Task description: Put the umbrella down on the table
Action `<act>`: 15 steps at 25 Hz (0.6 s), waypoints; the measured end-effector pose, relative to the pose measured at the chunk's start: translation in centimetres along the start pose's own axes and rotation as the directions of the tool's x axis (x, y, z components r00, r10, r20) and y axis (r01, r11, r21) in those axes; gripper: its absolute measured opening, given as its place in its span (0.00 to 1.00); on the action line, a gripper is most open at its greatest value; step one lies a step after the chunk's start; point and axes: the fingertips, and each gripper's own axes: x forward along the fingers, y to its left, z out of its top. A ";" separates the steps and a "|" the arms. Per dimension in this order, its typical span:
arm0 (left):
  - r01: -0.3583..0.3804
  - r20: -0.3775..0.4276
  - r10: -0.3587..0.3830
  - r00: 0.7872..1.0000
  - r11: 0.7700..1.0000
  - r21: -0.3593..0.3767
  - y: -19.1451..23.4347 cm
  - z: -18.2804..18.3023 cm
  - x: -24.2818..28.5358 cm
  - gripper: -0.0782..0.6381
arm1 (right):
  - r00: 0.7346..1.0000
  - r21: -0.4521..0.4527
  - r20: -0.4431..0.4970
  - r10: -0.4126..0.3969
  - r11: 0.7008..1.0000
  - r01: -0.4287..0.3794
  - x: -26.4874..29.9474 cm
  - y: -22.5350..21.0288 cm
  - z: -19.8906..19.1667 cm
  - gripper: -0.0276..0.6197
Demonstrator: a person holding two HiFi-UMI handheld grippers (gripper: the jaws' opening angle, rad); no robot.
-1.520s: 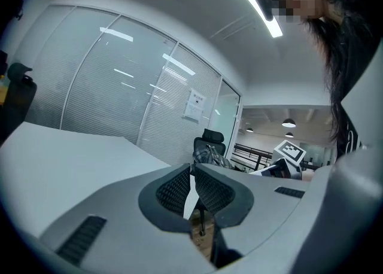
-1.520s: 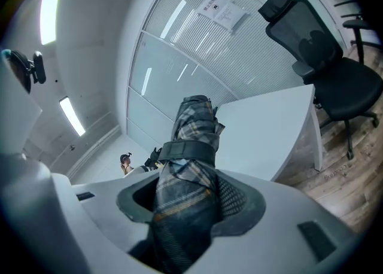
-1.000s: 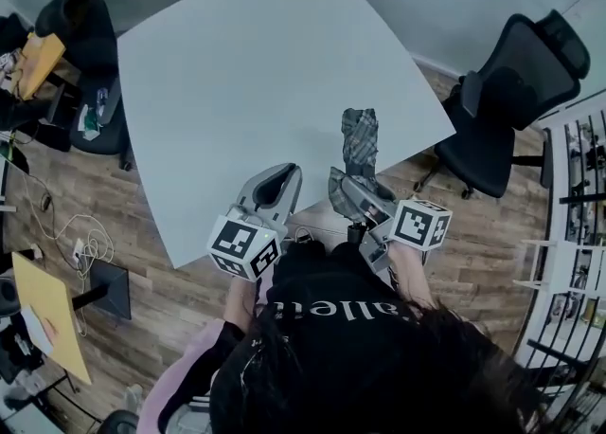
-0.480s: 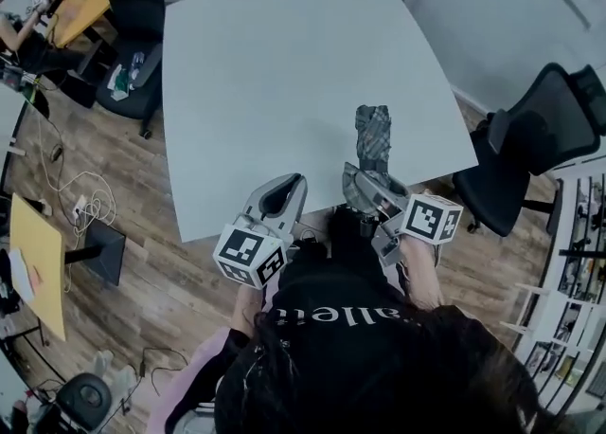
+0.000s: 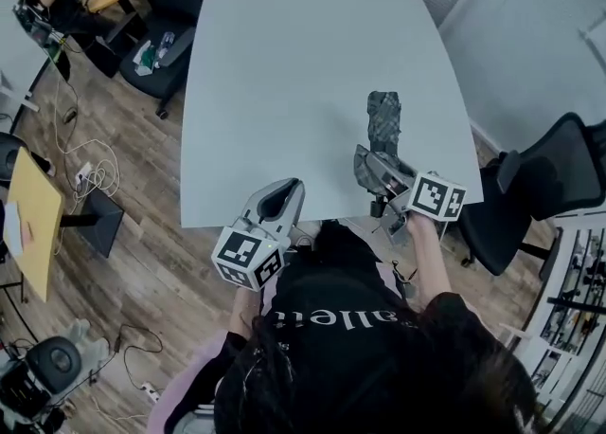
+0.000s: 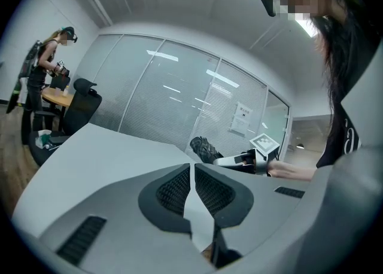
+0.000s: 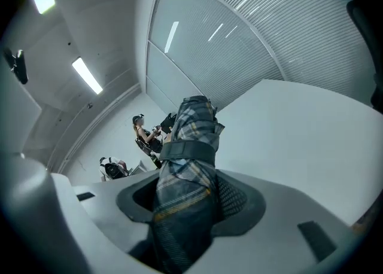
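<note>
A folded plaid umbrella [image 5: 383, 122], grey with yellow lines and a dark strap round it, sticks out of my right gripper [image 5: 376, 165] over the white table's [image 5: 284, 81] right front part. In the right gripper view the jaws are shut on the umbrella [image 7: 188, 153], which points away above the tabletop. My left gripper [image 5: 287, 188] hovers at the table's front edge. Its pads [image 6: 177, 188] meet with nothing between them. From the left gripper view, the umbrella's tip [image 6: 203, 148] and the right gripper [image 6: 242, 160] show beyond the table edge.
A black office chair [image 5: 544, 181] stands right of the table, another [image 5: 170, 15] at its far left corner. Cables [image 5: 85, 176] lie on the wooden floor at the left, near a yellow board [image 5: 28, 228]. A person [image 6: 51, 57] stands by a desk in the distance.
The view has swung round the table. My right gripper has carried the umbrella further in over the tabletop; my left gripper has stayed shut at the front edge.
</note>
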 end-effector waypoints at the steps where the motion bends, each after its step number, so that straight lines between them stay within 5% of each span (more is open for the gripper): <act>1: -0.013 0.002 0.013 1.000 1.000 -0.004 0.3 0.1 0.0 0.15 | 1.000 -0.004 -0.010 0.003 1.000 -0.003 0.6 -0.3 0.4 0.39; 15: -0.135 0.034 0.135 0.990 0.991 0.005 2.1 2.1 3.5 0.15 | 0.978 -0.195 -0.202 -0.049 0.981 0.009 8.7 -6.6 5.6 0.39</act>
